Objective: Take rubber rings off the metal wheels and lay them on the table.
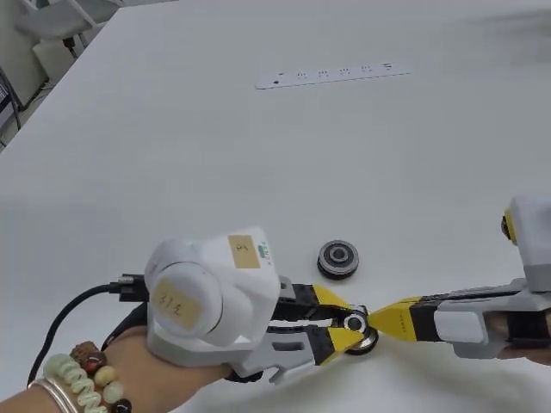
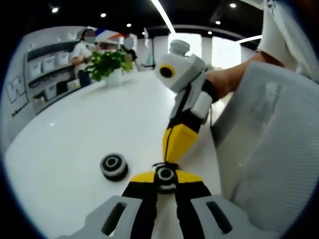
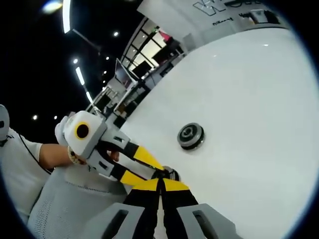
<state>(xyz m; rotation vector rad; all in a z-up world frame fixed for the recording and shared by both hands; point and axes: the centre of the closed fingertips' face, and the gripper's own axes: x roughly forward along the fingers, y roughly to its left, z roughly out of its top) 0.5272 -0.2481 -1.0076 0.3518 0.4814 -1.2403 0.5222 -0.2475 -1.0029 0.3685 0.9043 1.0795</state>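
**Lower centre of the head view.** The left gripper (image 1: 351,327) is clenched on a small silver metal wheel (image 1: 355,325), with one yellow tip on either side. It holds the wheel low at the white table (image 1: 215,155) (whether it rests on the surface cannot be told). Judged purpose: to anchor the wheel so it neither turns nor slides while its black rubber ring (image 1: 368,342) is worked off.

**Right edge of the head view.** The right gripper (image 1: 380,322) comes in opposite the left, jaws drawn together and tips touching the wheel's rim. Whether a lip of the ring is caught between them is too small to tell. Judged purpose: to pull against the anchored wheel.

**Just above the held wheel in the frame.** A second metal wheel (image 1: 337,258), dark-rimmed, lies flat on the table. It is near the grippers but clear of both, and is judged to be waiting its turn.
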